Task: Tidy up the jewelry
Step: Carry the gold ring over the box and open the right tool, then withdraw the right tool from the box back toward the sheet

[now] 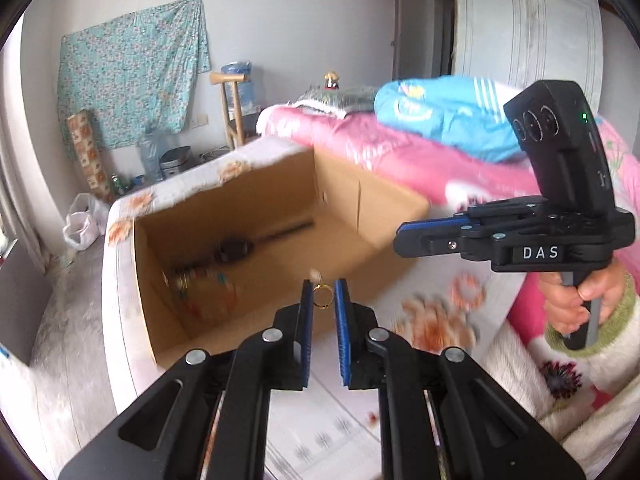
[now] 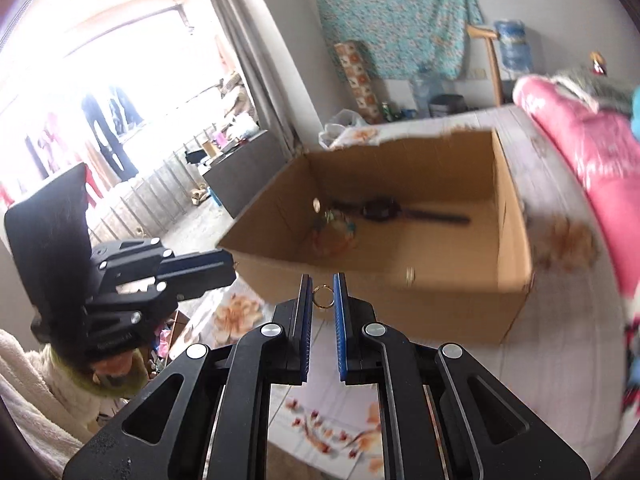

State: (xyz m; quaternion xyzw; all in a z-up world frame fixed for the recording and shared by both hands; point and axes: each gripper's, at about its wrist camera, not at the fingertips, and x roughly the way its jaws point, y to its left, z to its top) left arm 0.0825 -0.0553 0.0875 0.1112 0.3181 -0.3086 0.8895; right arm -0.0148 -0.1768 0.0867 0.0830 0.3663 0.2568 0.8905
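Left wrist, tongs (image 1: 324, 294) pinching gold ring (image 1: 322, 296)

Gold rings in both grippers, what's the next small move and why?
Probably carry both forward over the open cardboard box and release. Each gripper, left and right, pinches a gold ring short of the box's near wall, and other jewelry already lies inside.

Floral-sheeted bed (image 1: 344, 424), open cardboard box (image 1: 256, 216) on it
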